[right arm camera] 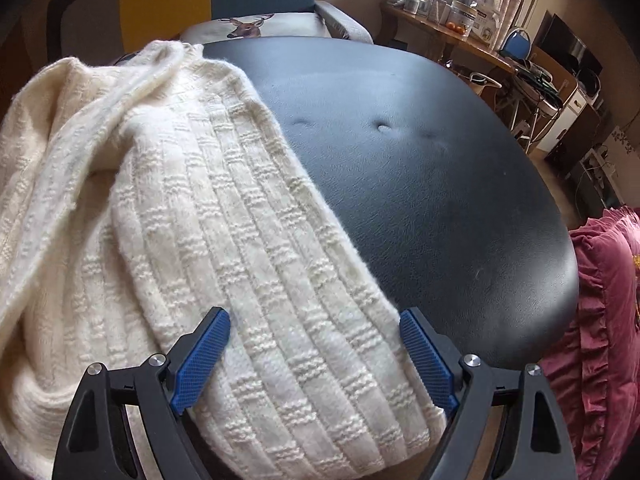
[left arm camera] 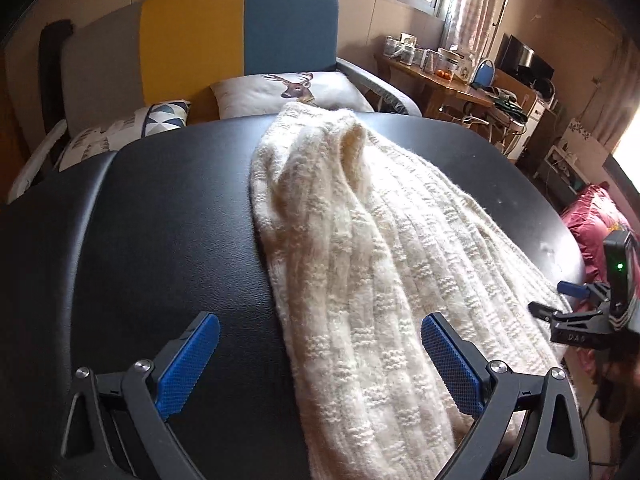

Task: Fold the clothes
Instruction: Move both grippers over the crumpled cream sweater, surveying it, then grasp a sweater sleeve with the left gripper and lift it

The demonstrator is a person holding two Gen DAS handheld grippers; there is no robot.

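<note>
A cream knitted sweater (left arm camera: 360,240) lies on a black padded table (left arm camera: 160,220), bunched in folds along its far and left parts. My left gripper (left arm camera: 320,344) is open over the sweater's left edge near the front, with one finger over bare table. My right gripper (right arm camera: 314,340) is open over the sweater's (right arm camera: 200,220) near right corner, straddling the knit. It also shows in the left wrist view (left arm camera: 580,300) at the right edge of the sweater. Neither gripper holds anything.
A sofa with a yellow and blue back (left arm camera: 240,28) and a deer cushion (left arm camera: 288,88) stands behind the table. A cluttered wooden desk (left arm camera: 460,80) is at the back right. A pink ruffled cushion (right arm camera: 600,320) lies to the right of the table (right arm camera: 440,180).
</note>
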